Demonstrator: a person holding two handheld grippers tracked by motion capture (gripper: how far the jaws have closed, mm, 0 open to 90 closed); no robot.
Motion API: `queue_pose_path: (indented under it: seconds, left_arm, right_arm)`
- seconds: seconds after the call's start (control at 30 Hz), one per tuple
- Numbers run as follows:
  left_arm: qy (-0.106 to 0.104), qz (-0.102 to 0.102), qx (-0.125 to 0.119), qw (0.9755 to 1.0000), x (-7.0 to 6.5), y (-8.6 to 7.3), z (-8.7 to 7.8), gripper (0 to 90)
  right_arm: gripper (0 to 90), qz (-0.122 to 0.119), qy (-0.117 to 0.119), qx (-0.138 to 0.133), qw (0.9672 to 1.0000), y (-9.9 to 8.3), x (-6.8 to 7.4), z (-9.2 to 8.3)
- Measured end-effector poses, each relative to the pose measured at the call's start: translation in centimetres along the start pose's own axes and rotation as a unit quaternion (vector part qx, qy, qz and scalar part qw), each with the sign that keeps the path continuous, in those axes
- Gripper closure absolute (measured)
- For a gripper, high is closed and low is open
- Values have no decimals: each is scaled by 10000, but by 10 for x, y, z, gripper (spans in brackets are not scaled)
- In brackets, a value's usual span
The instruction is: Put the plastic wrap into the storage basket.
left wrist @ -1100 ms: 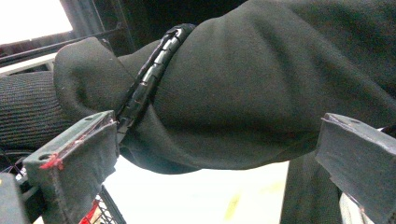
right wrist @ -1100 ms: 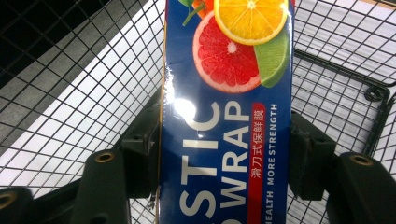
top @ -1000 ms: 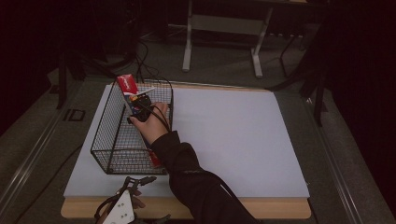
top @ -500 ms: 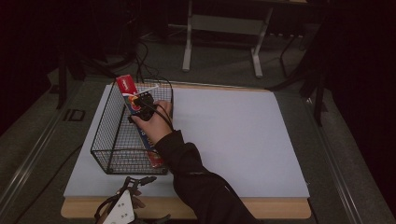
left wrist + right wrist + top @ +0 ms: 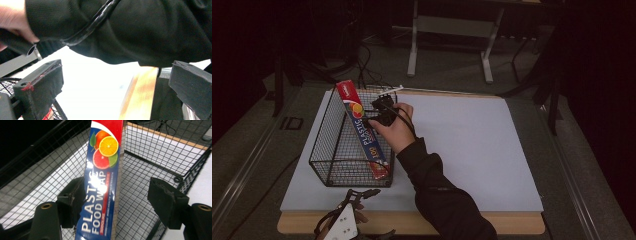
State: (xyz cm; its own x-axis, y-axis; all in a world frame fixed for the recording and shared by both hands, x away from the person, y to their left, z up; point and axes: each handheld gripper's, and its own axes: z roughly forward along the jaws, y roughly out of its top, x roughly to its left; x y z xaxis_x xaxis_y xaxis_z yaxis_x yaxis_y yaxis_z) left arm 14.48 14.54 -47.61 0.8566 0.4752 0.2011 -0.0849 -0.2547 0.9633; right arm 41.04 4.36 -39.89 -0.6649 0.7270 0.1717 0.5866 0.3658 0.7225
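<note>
Wrap box [image 5: 102,182]: leaning in basket [image 5: 332,135], may topple.
My right gripper [image 5: 117,202]: jaws released, left one touching box.
My left gripper [image 5: 112,92]: jaws apart, idle.

Left gripper [image 5: 120,85] has its two black jaws wide apart w/ nothing between them. Left jaw has red marks along its edge. A dark sleeve [image 5: 140,30] covers most of the top, w/ a black cable [image 5: 100,17] running across it, and a bit of hand [image 5: 12,22] top left. Below: white table top [image 5: 100,82], its wooden edge [image 5: 140,95], and some black wire basket [image 5: 58,113] at bottom left.
</note>
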Motion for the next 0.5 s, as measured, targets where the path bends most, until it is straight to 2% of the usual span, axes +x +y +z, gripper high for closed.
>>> queue_pose_path:
  seconds: [0.13, 0.3, 0.5]
  left_arm:
    - [11, -1, 24, 10000, 1, 0, 1, 1]
    - [13, 10, 35, 10000, 0, 0, 1, 1]
    - [9, 14, 58, 10000, 0, -1, 3, 1]
  right_arm:
    - [300, -45, 87, -181, 9998, -2, -5, -17]
    - [239, -29, 103, -336, 9994, -9, -16, -33]
    - [189, -128, 113, -381, 9991, -20, -30, -51]
